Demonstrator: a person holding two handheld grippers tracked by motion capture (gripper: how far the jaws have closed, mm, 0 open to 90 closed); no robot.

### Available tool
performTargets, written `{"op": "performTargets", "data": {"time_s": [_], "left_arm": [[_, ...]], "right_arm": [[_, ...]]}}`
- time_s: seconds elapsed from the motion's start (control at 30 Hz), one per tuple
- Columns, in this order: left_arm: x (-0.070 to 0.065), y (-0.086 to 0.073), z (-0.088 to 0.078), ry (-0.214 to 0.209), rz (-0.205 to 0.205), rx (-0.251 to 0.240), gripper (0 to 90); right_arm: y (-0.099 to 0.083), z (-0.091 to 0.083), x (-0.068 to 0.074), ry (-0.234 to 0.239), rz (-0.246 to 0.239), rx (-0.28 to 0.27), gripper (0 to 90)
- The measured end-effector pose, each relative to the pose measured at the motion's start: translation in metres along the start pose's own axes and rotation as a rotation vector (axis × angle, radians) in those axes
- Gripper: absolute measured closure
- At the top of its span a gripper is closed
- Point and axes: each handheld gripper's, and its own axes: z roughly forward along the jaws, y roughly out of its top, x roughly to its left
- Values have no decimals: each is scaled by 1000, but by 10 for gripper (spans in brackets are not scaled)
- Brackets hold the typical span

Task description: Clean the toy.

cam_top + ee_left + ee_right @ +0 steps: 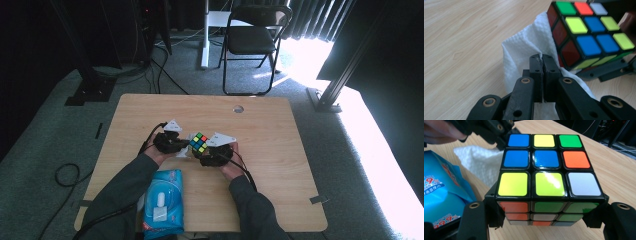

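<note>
1. I hold the puzzle cube (544, 182) in the right gripper (544, 220). Its fingers (474, 220) stand about half apart and clamp two opposite lower side faces, so the cube sits upright between them, just above the worktop (280, 165).
2. I hold a white wipe (524, 52) in the left gripper (543, 72). Its fingers (536, 67) are closed tight on a fold of the cloth, with the rest draping to both sides and beyond their tips.
3. The wipe lies against the red side face of the cube, directly ahead of the left fingers. From the high view both grippers meet at the cube (199, 142) near the worktop's middle.
4. Handling judgement, cube: rigid, light, with glossy plastic faces that are likely slippery. It has rotating layers, so a grip across one layer only may let it twist. Keep the fingers square on flat opposite faces, spanning the lower layers, as now.
5. Handling judgement, wipe: soft, limp, possibly damp; it has no stiffness of its own. Pinch a bunched fold, not a single edge, or it may tear or slip out under rubbing.
6. A blue wipe packet (162, 202) lies on the worktop behind the left fingers, near the forearm.
</note>
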Motion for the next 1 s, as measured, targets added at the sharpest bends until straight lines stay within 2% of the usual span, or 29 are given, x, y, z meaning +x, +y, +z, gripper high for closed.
{"op": "performTargets", "data": {"time_s": [0.43,1.0], "left_arm": [[0,3,-5,-25,-18,-49,877],[1,14,-15,-38,-29,-112,877]], "right_arm": [[-2,1,1,9,13,-3,339],[-6,11,12,46,-25,33,339]]}}
